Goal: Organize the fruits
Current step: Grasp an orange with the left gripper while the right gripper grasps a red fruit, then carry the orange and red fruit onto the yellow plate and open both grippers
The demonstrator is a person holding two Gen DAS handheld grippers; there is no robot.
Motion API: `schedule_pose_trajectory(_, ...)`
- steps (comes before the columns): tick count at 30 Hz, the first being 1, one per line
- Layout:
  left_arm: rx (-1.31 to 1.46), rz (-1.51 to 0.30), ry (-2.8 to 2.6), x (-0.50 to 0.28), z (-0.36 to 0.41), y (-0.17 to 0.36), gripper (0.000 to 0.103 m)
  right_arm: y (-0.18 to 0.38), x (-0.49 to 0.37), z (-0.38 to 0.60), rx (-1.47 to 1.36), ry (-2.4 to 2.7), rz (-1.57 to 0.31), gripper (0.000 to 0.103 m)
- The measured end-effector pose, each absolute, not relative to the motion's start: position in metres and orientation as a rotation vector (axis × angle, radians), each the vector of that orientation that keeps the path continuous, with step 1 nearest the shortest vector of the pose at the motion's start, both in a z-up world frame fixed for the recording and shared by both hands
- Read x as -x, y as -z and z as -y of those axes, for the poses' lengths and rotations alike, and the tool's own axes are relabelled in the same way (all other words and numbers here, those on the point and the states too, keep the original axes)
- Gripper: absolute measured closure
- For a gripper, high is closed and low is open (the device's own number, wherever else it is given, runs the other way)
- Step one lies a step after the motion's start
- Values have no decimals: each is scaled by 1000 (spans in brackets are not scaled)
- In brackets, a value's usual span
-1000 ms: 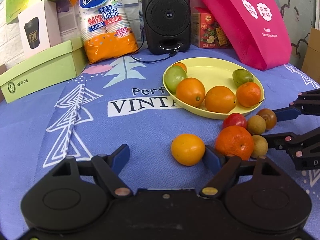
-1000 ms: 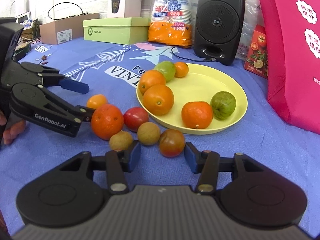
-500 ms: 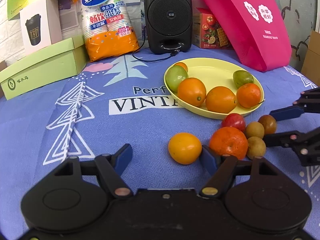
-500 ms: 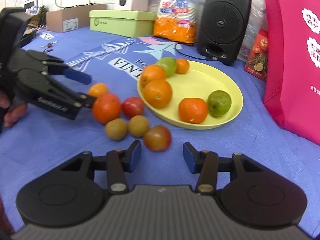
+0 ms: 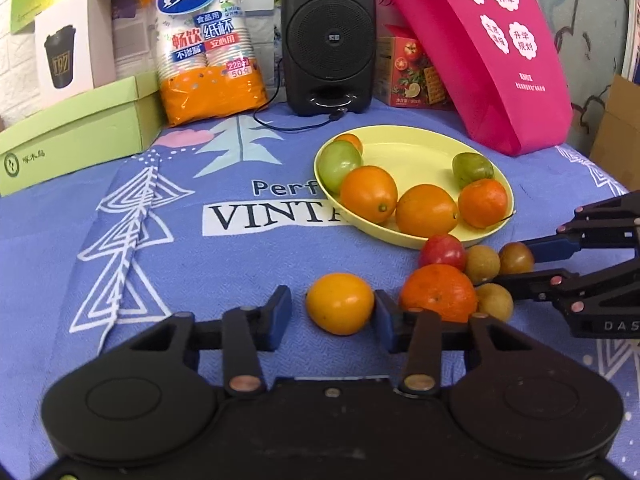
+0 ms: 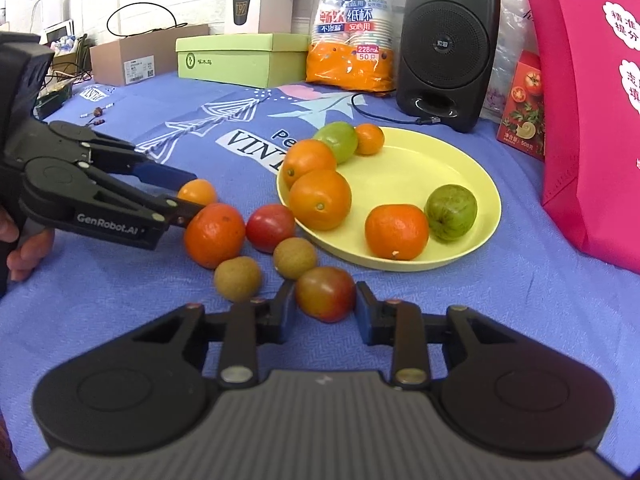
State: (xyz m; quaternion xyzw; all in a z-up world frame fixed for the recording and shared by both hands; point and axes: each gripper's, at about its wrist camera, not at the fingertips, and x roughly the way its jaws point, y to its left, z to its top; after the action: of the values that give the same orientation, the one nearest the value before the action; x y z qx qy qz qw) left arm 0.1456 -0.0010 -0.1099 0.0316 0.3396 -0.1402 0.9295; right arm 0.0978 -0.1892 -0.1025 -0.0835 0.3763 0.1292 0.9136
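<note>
Fruits lie in two groups on the blue-clothed bench (image 5: 168,264): six in the yellow plate (image 6: 472,168), six loose just in front of it. The left tongs (image 5: 332,312) stand apart around the small orange citrus (image 5: 340,303), its right pad touching, the left one clear. The right tongs (image 6: 325,308) bracket the reddish-brown tomato (image 6: 325,293), pads at or just off its sides. Each should probably close gently and centred on the widest part, since round fruit may squirt out, then lift straight up so the neighbouring longan (image 6: 295,258) and big orange (image 5: 438,293) are not nudged.
</note>
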Motion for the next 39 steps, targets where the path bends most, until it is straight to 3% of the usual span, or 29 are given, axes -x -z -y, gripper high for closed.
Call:
schedule_pose_trajectory(6, -66, -705, 300, -138, 0, 108, 70, 102, -95, 189, 162, -255, -777, 73)
schedule_pose_trajectory(29, -35, -691, 328, -84, -10, 78, 70, 86, -41, 189, 138, -223, -769, 73)
schedule_pose_trajectory(39, -45, -622, 394, -125, 14, 45, 70, 52, -53, 188, 176, -226, -673, 73)
